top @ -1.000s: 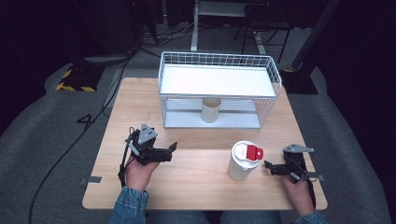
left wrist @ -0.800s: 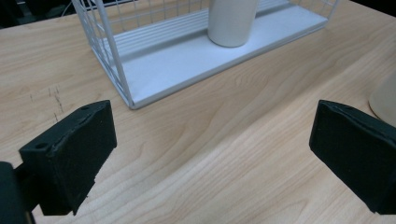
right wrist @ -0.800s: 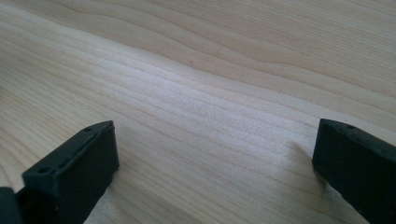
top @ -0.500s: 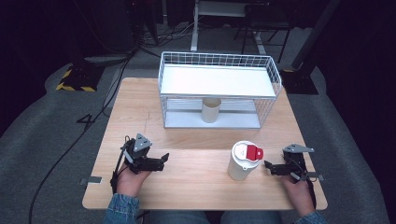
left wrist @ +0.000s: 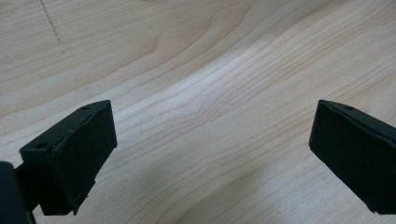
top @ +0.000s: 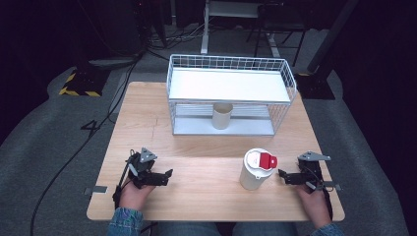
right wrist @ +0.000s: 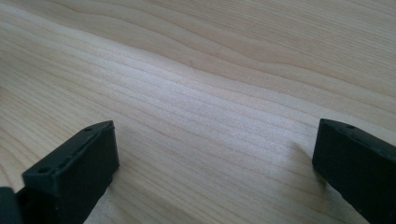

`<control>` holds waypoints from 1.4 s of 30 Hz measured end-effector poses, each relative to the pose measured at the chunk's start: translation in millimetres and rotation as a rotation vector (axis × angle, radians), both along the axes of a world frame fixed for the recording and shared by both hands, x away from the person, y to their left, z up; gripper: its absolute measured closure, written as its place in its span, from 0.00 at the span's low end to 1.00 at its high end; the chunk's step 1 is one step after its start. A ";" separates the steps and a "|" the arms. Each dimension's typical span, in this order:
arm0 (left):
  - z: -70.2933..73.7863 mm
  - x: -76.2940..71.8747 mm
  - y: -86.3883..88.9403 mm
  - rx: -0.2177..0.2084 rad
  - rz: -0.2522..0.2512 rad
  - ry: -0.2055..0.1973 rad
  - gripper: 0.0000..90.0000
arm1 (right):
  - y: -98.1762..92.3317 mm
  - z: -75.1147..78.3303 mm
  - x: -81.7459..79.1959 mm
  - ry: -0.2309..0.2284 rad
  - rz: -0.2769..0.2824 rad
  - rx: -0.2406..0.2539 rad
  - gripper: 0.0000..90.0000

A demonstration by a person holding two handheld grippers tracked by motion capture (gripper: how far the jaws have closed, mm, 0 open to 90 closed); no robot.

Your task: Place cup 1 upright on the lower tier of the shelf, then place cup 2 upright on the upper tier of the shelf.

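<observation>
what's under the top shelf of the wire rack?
A beige cup stands upright on the lower shelf of the wire rack, near the front middle. The white top shelf hides the back of the lower shelf.

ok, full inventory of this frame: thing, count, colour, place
table: 1, light wood, centre
rack: 1, white wire, two levels, far half of table
cup: 1, cream, upright on rack's lower level
tumbler: 1, white with red lid tab, near right of table, beside right gripper
cable: 1, black, floor at left
left gripper: 1, black, jaws open, low over near left of table
right gripper: 1, black, jaws open, near right, pointing at tumbler
</observation>
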State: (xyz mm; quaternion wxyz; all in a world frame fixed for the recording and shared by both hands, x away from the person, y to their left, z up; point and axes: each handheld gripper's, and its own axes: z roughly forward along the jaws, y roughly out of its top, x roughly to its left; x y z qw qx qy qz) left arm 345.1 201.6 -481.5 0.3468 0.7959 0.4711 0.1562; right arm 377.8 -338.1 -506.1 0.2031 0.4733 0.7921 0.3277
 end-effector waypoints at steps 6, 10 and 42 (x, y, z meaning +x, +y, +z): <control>-8.2 2.5 2.1 0.018 0.001 0.041 0.01 | 0.0 0.0 0.0 0.000 0.000 0.000 0.01; -11.9 4.2 2.4 0.047 -0.008 0.064 0.01 | 0.0 0.0 0.0 0.000 0.000 0.000 0.01; -24.2 3.7 5.2 0.066 -0.010 0.023 0.00 | 0.0 0.0 0.0 0.001 0.001 -0.001 0.01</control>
